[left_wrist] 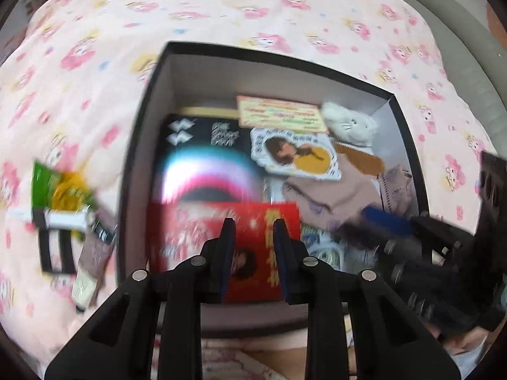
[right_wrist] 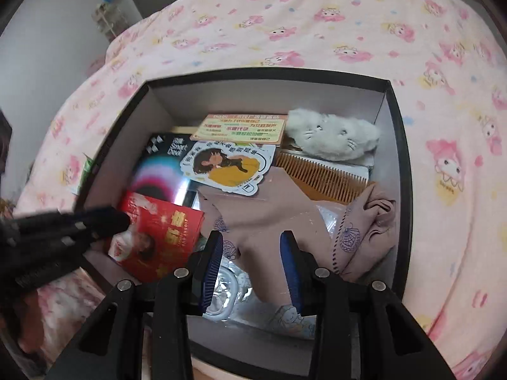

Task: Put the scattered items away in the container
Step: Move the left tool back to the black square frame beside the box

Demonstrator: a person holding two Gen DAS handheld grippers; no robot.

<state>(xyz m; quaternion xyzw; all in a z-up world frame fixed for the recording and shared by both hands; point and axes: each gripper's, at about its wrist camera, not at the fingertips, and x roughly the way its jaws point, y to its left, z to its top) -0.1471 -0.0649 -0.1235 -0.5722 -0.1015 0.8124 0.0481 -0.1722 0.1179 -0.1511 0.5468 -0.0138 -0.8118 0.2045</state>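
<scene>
A black box [left_wrist: 139, 133] [right_wrist: 402, 158] with grey inner walls sits on the pink bed. Inside lie a red packet [left_wrist: 253, 237] [right_wrist: 164, 237], a black Smart Devil package [left_wrist: 202, 145] [right_wrist: 164, 158], a girl sticker [left_wrist: 298, 155] [right_wrist: 228, 164], an orange card [left_wrist: 279, 112] [right_wrist: 240, 128], a white plush cat [left_wrist: 348, 123] [right_wrist: 332, 133], a comb [right_wrist: 320, 175] and a mauve cloth [left_wrist: 332, 199] [right_wrist: 285, 218]. My left gripper [left_wrist: 254, 231] hangs open and empty above the red packet. My right gripper [right_wrist: 252, 243] hangs open and empty above the cloth.
Left of the box on the bed lie a green and yellow packet [left_wrist: 60, 186], a black and white striped item [left_wrist: 57, 240] and a brown packet [left_wrist: 92, 262]. A grey bed edge [left_wrist: 459, 41] runs at the right. A white wall [right_wrist: 47, 47] stands at the left.
</scene>
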